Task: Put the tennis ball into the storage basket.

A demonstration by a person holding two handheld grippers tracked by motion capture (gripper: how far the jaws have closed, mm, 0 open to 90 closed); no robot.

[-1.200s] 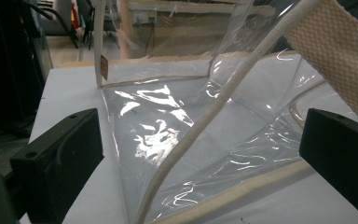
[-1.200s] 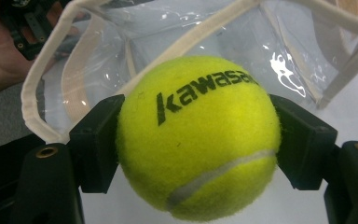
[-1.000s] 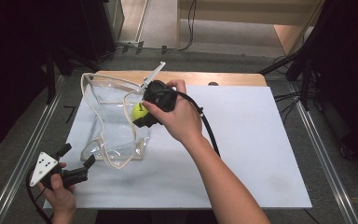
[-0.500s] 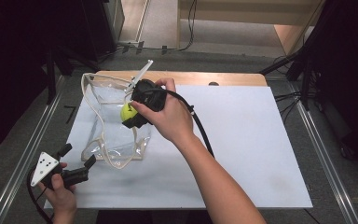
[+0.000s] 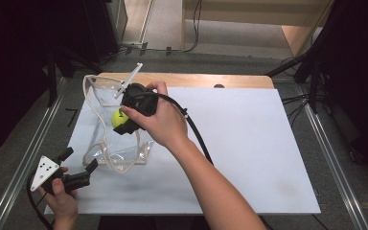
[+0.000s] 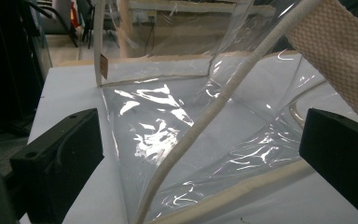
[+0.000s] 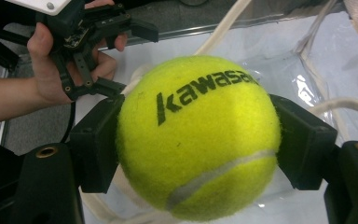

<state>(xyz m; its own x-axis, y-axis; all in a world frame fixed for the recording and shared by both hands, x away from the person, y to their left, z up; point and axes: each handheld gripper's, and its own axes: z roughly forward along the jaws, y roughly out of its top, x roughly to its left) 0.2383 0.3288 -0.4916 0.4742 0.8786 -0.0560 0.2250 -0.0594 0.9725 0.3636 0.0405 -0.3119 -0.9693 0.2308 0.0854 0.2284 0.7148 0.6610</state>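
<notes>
Reached in from the lower centre of the high view toward the upper left, forearm stretched diagonally, right gripper clamped on the fuzzy yellow-green tennis ball above the clear plastic bag with cream piping. Rested at lower left, left gripper with jaws spread wide, aimed at the bag.

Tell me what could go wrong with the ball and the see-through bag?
The tennis ball is round and pinched just at its sides by the right gripper, so it might slip out. The clear bag looks floppy, and the left gripper sits open beside it, holding nothing, so its mouth might sag.
</notes>
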